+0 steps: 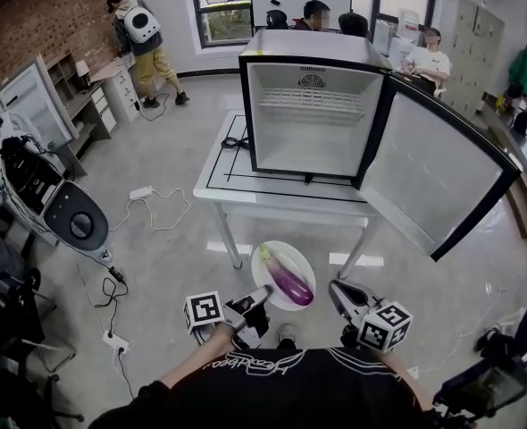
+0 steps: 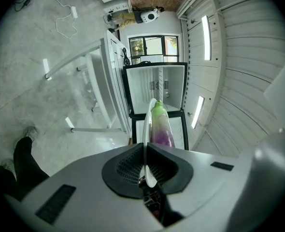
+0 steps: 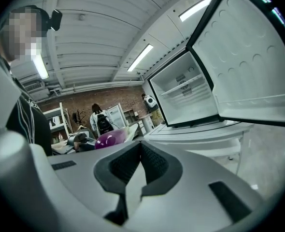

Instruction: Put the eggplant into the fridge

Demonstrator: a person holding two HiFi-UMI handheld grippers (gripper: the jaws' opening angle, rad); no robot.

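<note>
Though unclear overhead, left hand-held gripper [image 2: 145, 145] clamps plate [image 1: 296, 257] rim; right hand-held gripper [image 3: 140, 144] seems shut, empty.

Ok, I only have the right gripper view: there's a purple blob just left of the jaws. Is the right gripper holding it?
Observer: No. In the head view it's a purple eggplant with a green stem end, lying on a round white plate beside the right gripper.
Operator: Then what carries the plate?
Observer: The left gripper. Its own view shows its jaws shut on the plate's rim, with the plate seen edge-on.
Operator: And is there room in the fridge?
Observer: The head view looks into the small white fridge with a black frame on the white table. Its door is wide open, and I see nothing on its wire shelf or floor.
</note>
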